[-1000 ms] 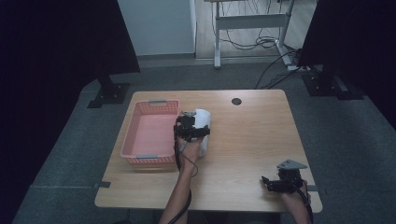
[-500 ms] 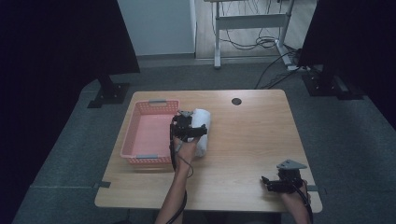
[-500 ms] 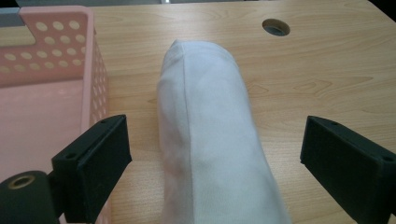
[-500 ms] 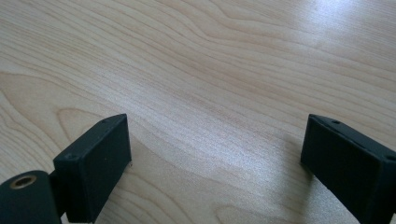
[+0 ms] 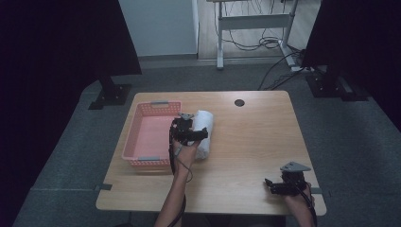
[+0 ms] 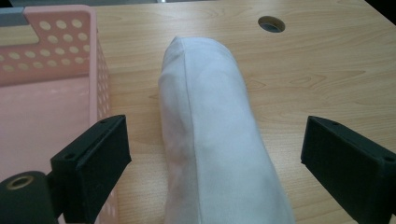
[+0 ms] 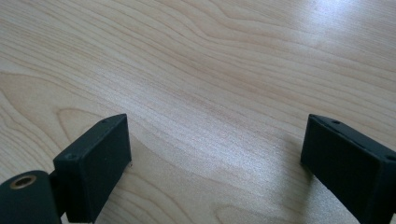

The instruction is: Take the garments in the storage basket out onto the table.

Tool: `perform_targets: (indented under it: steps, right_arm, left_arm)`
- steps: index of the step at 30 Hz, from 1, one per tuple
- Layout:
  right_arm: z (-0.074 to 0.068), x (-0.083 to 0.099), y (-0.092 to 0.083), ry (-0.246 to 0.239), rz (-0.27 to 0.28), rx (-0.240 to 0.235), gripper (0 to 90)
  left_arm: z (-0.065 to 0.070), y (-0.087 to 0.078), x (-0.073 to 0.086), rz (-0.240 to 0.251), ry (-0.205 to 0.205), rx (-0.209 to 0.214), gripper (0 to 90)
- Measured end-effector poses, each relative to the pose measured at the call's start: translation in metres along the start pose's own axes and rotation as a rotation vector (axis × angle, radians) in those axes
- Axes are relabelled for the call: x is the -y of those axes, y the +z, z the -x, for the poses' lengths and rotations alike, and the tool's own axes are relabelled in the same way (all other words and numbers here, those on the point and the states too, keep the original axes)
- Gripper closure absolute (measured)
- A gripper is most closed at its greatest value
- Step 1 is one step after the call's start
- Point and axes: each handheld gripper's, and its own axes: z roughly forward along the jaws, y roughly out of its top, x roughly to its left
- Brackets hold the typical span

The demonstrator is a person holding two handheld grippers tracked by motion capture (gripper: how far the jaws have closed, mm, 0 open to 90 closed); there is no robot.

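Observation:
A white rolled cloth (image 5: 204, 121) lies on the wooden table just right of a pink perforated basket (image 5: 135, 127). My left gripper (image 5: 190, 130) hovers over the near part of the cloth. In the left gripper view the cloth (image 6: 205, 102) runs away between the two black jaws of my left gripper (image 6: 215, 154), which stand wide apart and clear of it on both sides. The basket wall (image 6: 51, 51) is at the left there. My right gripper (image 5: 272, 185) rests low at the table's near right corner, open over bare wood (image 7: 215, 149).
A round cable hole (image 5: 239, 102) sits in the table (image 5: 265, 137) at the back, beyond the cloth's far end (image 6: 271, 23). Dark stands and a desk frame with cables are on the floor behind. The basket's inside looks bare.
My left gripper has drifted slightly left, toward the basket, above the cloth. The right gripper has stayed put.

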Motion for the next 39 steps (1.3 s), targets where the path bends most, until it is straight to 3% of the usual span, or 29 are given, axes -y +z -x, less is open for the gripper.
perform_targets:
  steps: [17, 39]
  right_arm:
    - [0.000, 0.000, 0.000, -0.001, 0.000, 0.000, 7.9]
    - [0.000, 0.000, 0.000, -0.002, 0.001, 0.000, 7.9]
  left_arm:
    - [-0.009, -0.013, 0.005, 0.013, 0.010, 0.010, 7.6]
    - [-0.031, -0.030, 0.012, 0.023, 0.025, 0.022, 7.8]
